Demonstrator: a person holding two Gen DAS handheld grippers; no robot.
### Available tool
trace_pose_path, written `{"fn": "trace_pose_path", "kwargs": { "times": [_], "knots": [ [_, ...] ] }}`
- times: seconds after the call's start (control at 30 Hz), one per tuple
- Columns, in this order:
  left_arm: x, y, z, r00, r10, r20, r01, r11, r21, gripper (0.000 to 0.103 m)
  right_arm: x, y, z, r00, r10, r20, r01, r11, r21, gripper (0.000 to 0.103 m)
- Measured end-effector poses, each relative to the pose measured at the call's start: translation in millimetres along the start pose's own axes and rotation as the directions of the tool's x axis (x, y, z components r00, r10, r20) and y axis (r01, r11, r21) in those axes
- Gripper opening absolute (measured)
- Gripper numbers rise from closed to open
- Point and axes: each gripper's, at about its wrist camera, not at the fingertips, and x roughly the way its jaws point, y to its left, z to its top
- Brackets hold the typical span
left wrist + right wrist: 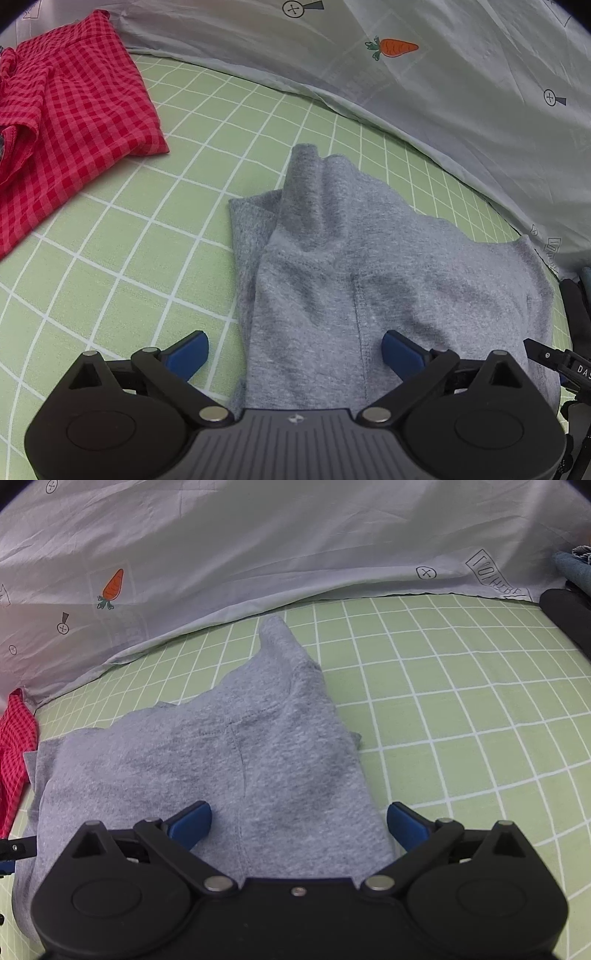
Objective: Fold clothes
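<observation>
From the left wrist we see our left gripper (295, 352) spread wide and holding nothing, the folded grey garment (369, 273) lying on the green checked sheet (129, 258) straight ahead and reaching between the blue fingers (192, 350); only this view shows the whole red gingham garment (70, 110) well apart at far left. From the right wrist our right gripper (299, 825) is equally wide and empty over the grey garment's (229, 753) near edge, and only here do we find dark items (569, 602) at the right beyond the pale carrot-print cover (295, 542).
</observation>
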Motion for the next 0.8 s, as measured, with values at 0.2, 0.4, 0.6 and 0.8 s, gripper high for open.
{"fn": "trace_pose_path", "kwargs": {
  "times": [0.2,0.4,0.6,0.8],
  "knots": [
    [7,-9,4,1.0,0.017,0.02,-0.018,0.998,0.066,0.103,17,9,7,0.998,0.056,-0.026,-0.057,0.998,-0.003,0.103],
    [9,-11,3,1.0,-0.003,0.031,0.002,0.999,0.046,0.102,24,19,11,0.996,0.063,-0.056,-0.063,0.998,0.002,0.103],
    [9,-21,-1,0.994,-0.107,-0.001,0.107,0.994,-0.014,0.096,23,35,3,0.993,0.096,-0.074,-0.096,0.995,0.002,0.098],
    [6,-31,-10,0.989,-0.142,-0.03,0.139,0.988,-0.072,0.06,5,39,-7,0.986,0.151,-0.067,-0.151,0.989,0.0,0.051]
  ]
}}
